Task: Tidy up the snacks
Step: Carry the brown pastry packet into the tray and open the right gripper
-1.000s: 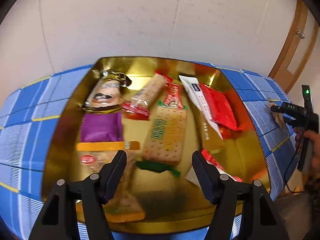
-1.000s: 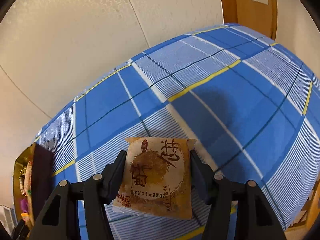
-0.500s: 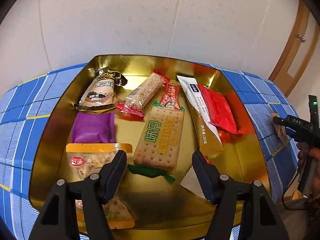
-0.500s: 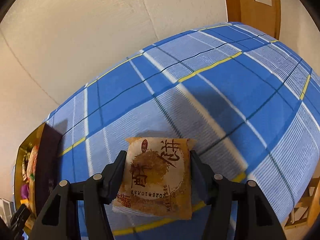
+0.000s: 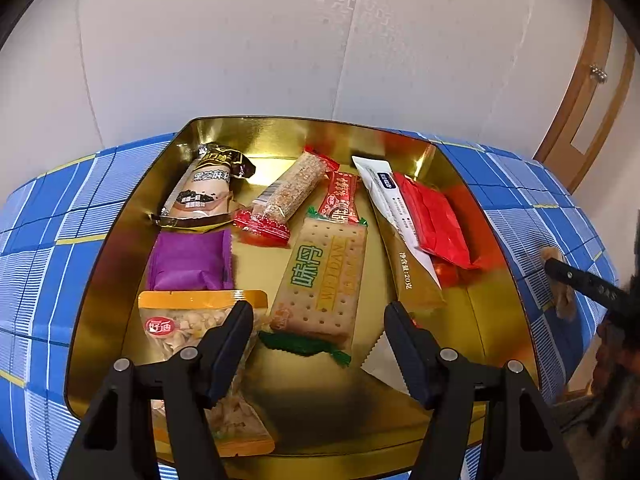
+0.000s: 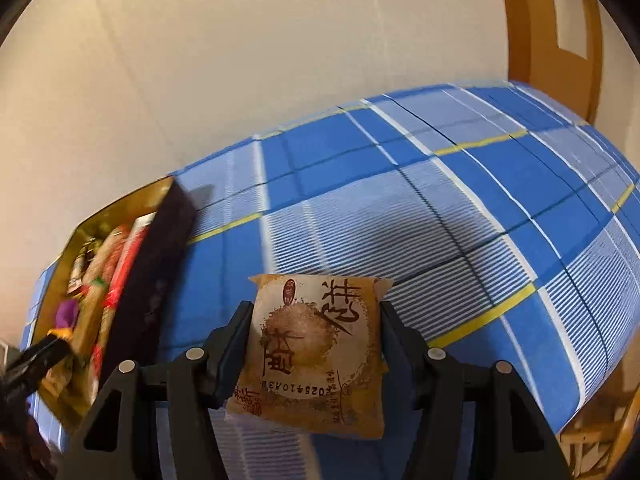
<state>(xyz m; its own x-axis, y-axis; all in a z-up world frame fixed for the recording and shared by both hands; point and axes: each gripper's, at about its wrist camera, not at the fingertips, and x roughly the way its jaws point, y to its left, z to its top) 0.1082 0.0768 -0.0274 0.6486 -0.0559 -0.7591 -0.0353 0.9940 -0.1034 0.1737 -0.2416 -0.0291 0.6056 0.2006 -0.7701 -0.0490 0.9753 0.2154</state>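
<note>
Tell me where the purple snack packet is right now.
In the left wrist view, the purple packet lies in the gold tin, left side, between the sesame bar and the orange-topped bag.

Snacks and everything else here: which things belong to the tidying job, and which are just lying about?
Part of the job:
- brown pastry packet, clamped in the right gripper
- gold tin with snacks in it, such as the cracker pack
- left gripper, open over the tin

Just there:
- blue checked tablecloth
- wooden door frame

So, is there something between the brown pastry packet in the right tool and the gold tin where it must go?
Only the tin's dark side wall; the square brown pastry packet, held in the right tool, must pass over it. Blue checked tablecloth between them is bare.
</note>
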